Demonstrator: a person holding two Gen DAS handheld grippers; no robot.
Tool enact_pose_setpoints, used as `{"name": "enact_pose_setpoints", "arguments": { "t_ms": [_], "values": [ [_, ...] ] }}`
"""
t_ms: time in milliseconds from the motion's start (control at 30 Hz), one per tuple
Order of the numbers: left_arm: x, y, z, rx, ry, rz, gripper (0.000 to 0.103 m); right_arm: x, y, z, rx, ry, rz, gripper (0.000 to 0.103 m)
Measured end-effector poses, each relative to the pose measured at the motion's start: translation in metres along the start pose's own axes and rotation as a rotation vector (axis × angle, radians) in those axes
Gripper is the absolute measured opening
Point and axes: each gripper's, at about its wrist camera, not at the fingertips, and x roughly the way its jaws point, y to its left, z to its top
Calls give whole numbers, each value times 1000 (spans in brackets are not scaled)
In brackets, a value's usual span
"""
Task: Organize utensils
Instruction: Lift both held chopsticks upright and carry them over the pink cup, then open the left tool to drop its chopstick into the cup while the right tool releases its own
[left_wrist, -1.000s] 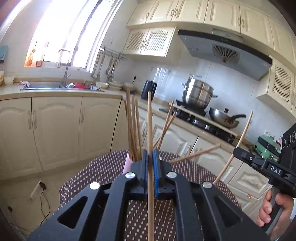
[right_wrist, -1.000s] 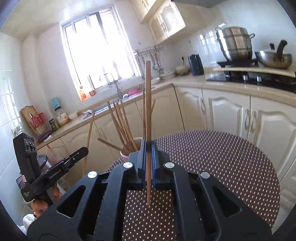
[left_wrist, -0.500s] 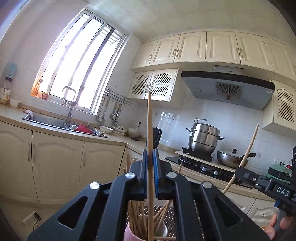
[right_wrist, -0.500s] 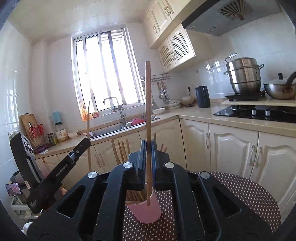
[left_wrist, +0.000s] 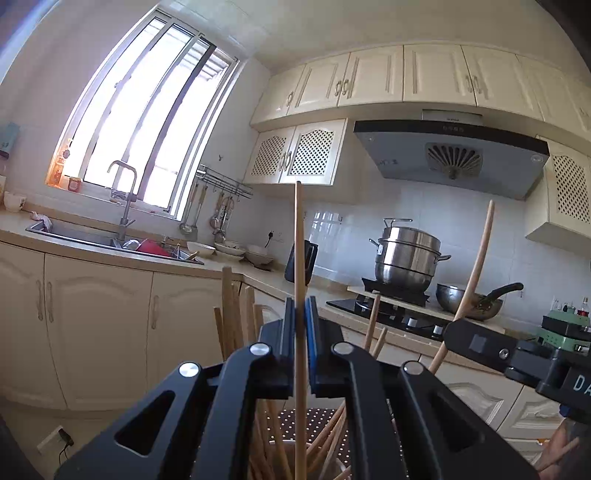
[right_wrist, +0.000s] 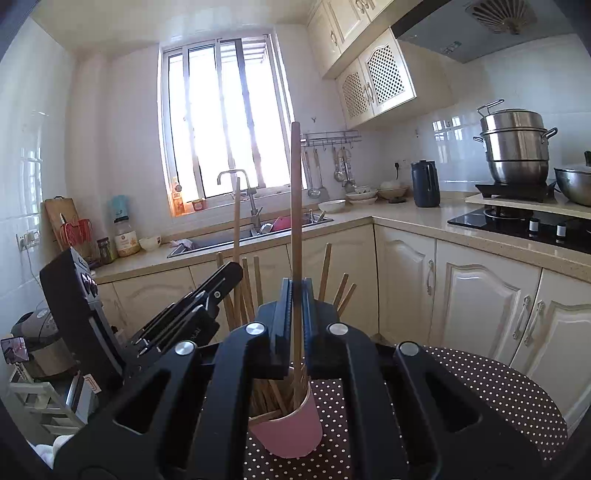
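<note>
My left gripper (left_wrist: 300, 314) is shut on a pale wooden chopstick (left_wrist: 298, 240) that stands upright between its blue pads. Beneath it, several chopsticks (left_wrist: 232, 310) fan out of a cup that the gripper body mostly hides. My right gripper (right_wrist: 297, 291) is shut on a darker chopstick (right_wrist: 295, 206), also upright, whose lower end reaches into the pink cup (right_wrist: 291, 432) on the dotted table (right_wrist: 480, 387). Each view shows the other gripper beside the cup: the right gripper (left_wrist: 476, 343) with its stick, and the left gripper (right_wrist: 229, 273) with its stick.
Cream cabinets run behind the table. The counter holds a sink (left_wrist: 110, 240), a black kettle (right_wrist: 424, 184) and a stove with a steel steamer pot (left_wrist: 406, 258) and a pan (left_wrist: 469, 299). A rice cooker (right_wrist: 37, 343) stands low on the left. A person's hand (left_wrist: 561, 443) holds the right gripper.
Both grippers moved in toward the cup and tipped up toward level. The cup, ahead of them before, now sits right under the jaws. Each still grips its chopstick.
</note>
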Motion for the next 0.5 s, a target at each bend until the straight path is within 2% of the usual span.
{"name": "enact_pose_setpoints", "arguments": {
  "t_ms": [400, 467, 500],
  "values": [
    [-4, -1, -13, 56, 77, 17, 7, 4, 3, -6, 20, 48, 12, 6],
    [-5, -1, -13, 59, 93, 23, 21, 4, 3, -6, 27, 58, 10, 6],
    [-7, 0, -13, 63, 92, 31, 33, 4, 3, -6, 28, 58, 5, 6]
  ]
}}
